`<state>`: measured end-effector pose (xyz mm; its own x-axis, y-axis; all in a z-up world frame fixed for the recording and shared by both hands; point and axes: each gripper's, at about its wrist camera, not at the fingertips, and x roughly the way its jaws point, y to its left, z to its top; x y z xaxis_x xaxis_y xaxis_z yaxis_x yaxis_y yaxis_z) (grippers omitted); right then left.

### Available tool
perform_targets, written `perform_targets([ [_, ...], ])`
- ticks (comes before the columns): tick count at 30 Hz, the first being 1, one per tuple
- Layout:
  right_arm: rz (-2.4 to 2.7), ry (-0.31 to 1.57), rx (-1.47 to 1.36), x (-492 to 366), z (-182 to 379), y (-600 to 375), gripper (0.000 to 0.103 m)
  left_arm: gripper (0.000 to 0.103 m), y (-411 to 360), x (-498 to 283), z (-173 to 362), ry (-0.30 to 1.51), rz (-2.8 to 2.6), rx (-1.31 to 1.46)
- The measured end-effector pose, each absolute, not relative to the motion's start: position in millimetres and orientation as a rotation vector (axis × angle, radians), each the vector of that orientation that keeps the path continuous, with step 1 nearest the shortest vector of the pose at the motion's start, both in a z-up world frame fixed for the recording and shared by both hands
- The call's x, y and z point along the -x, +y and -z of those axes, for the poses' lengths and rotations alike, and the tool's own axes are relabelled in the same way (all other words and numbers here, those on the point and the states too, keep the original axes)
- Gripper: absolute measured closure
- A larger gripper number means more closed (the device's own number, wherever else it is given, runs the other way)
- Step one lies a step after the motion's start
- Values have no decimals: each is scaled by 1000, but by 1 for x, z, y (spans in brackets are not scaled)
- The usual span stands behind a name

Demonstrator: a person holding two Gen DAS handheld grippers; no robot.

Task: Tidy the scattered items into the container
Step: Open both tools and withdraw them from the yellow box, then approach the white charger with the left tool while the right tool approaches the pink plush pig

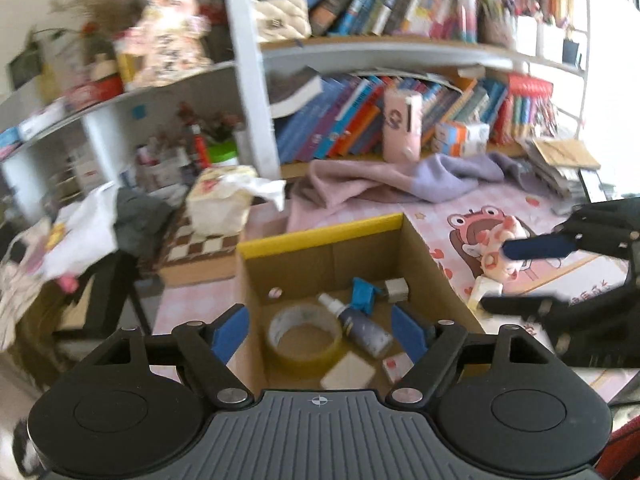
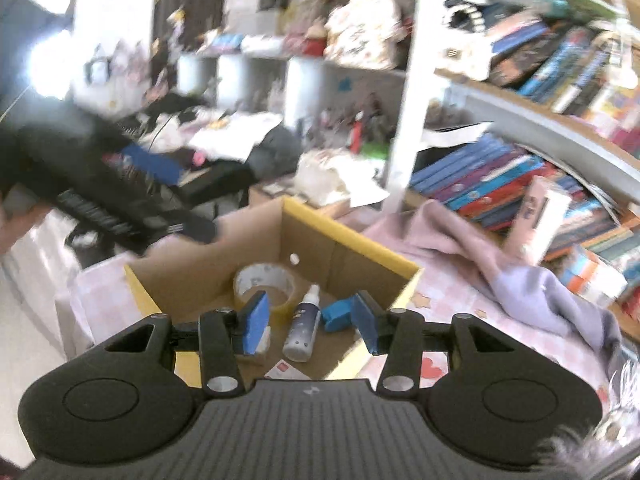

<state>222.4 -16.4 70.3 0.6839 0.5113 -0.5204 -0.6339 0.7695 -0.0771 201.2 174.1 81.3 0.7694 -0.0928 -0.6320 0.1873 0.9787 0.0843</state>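
Cardboard box (image 1: 362,236) on pink mat: tape roll (image 1: 305,334), spray bottle (image 2: 303,326) lying, nozzle twd far wall. Charger (image 1: 397,289) in L view only. L gripper (image 1: 320,330), R gripper (image 2: 310,318): jaws apart, empty.

— Bright daylight here, and the right edge of the left wrist view is blown out white beside the curved white-framed bookshelf (image 1: 400,56).

— Same in the right wrist view: glare flares at upper left, and the black left gripper (image 2: 132,200) smears with motion blur.

— Shelves bow hard at the rims, corners go black.

— The open brown cardboard box with yellow rim (image 2: 352,250) stays fairly sharp.
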Motion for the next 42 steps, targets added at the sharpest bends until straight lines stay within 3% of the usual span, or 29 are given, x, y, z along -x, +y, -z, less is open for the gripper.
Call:
perform_targets([
  [13, -413, 519, 157, -114, -42, -79, 55, 23, 144, -84, -49, 633, 33, -62],
  [22, -284, 541, 162, -61, -14, -113, 42, 23, 92, -35, -27, 579, 30, -30],
  [30, -209, 584, 119, -46, -3, -148, 35, 22, 32, -33, -12, 612, 178, -103],
  [42, -141, 604, 102, -73, -1, -193, 32, 22, -21, -67, -4, 603, 270, -144],
])
